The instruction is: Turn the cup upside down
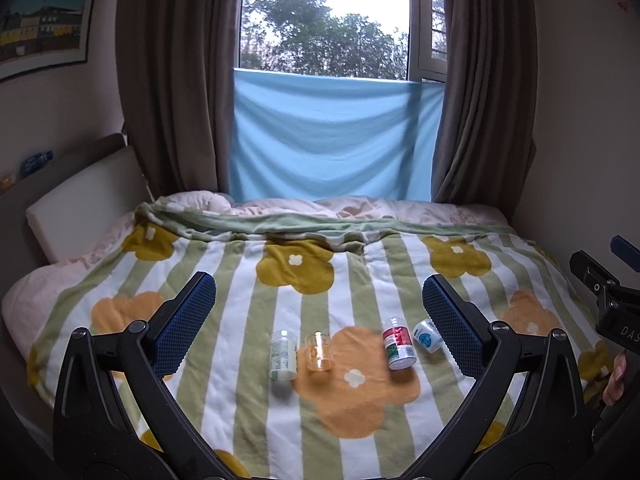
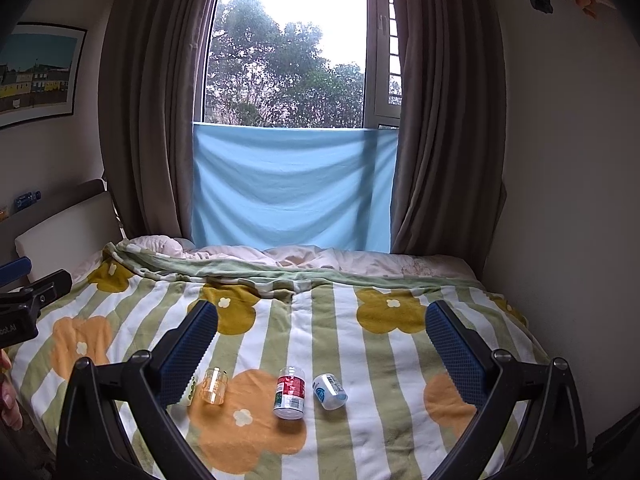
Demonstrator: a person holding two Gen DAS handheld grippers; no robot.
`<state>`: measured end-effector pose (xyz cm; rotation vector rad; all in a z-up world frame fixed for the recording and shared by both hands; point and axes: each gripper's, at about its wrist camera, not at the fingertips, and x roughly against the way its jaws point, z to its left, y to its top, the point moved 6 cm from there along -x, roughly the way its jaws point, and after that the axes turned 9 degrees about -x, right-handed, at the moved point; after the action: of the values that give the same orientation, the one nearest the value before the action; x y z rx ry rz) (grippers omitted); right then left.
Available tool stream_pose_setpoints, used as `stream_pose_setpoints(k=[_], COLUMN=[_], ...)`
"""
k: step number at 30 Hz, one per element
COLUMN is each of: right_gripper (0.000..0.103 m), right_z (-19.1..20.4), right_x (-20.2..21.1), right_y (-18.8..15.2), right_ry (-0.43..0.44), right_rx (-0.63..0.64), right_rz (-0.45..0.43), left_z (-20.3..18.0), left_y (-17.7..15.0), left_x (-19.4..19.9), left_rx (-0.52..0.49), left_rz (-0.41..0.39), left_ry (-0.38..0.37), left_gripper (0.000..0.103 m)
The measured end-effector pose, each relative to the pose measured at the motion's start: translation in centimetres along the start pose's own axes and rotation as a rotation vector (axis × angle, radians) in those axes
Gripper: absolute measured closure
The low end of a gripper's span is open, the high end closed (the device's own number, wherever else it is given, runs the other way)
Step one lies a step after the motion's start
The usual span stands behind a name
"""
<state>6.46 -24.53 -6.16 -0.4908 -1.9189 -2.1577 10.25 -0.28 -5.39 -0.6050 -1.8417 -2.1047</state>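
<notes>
Both claws, left gripper (image 1: pixel 316 308) and right gripper (image 2: pixel 322 336), are hovering spread apart and empty, with the small clear orange cup (image 1: pixel 319 351) standing ahead between the left fingers on a soft blanket (image 1: pixel 248 400), likely light, slippery, best pinched across its sides

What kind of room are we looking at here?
Most likely a bedroom in a home. A bed with a flower-patterned blanket fills the floor, brown curtains frame a window, and a framed picture hangs on the wall.
</notes>
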Motion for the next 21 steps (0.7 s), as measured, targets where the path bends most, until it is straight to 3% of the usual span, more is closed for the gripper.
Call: stream_pose_setpoints(k=[6, 12, 21], right_gripper=[0.000, 0.000, 0.000], right_z=[-1.6, -4.1, -7.2], right_x=[-3.5, -7.9, -12.9], right_y=[-2.4, -6.1, -13.4], right_ry=[-0.012, -0.064, -0.148], right_rx=[-0.044, -0.089, -0.117], right_rz=[0.131, 0.262, 0.417], left_z=[-2.5, -7.0, -16.0], left_y=[-1.5, -4.0, -14.1], left_x=[-6.0, -15.6, -33.9], left_rx=[-0.022, -0.074, -0.051], left_rz=[0.159, 0.374, 0.788], left_ry=[-0.104, -0.239, -0.413], left_gripper=[0.000, 0.000, 0.001])
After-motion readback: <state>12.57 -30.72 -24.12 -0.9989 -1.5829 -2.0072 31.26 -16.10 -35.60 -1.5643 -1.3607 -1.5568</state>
